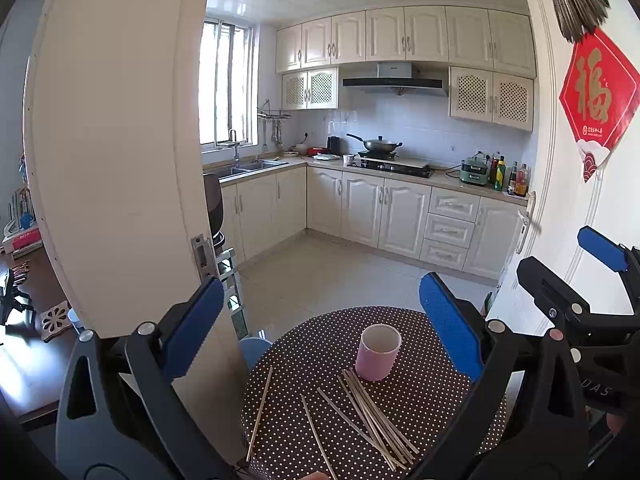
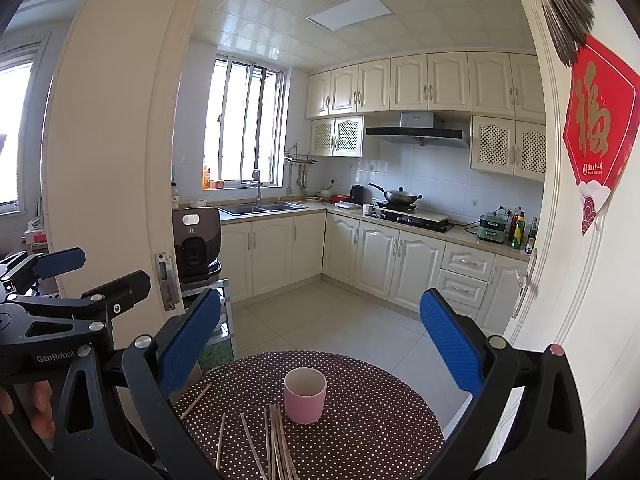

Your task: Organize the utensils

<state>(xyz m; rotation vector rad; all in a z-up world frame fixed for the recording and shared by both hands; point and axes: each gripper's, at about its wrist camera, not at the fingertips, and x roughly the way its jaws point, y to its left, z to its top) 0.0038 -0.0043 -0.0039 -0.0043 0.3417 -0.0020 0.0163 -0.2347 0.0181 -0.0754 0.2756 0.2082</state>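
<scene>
A pink cup (image 1: 377, 353) (image 2: 305, 395) stands upright and empty on a small round table with a brown polka-dot cloth (image 1: 424, 400) (image 2: 372, 420). Several wooden chopsticks (image 1: 376, 416) (image 2: 276, 444) lie loose in front of the cup, most in a bundle, a few apart to the left. My left gripper (image 1: 324, 332) hangs open above the table with nothing between its blue pads. My right gripper (image 2: 320, 340) is also open and empty, above the cup. In the left wrist view the right gripper (image 1: 576, 272) shows at the right edge.
An open white door (image 1: 116, 152) stands close on the left, and a door frame with a red paper decoration (image 1: 598, 100) on the right. Beyond lie the tiled kitchen floor (image 1: 328, 276) and cabinets. A dark wooden table (image 1: 28, 344) sits at the far left.
</scene>
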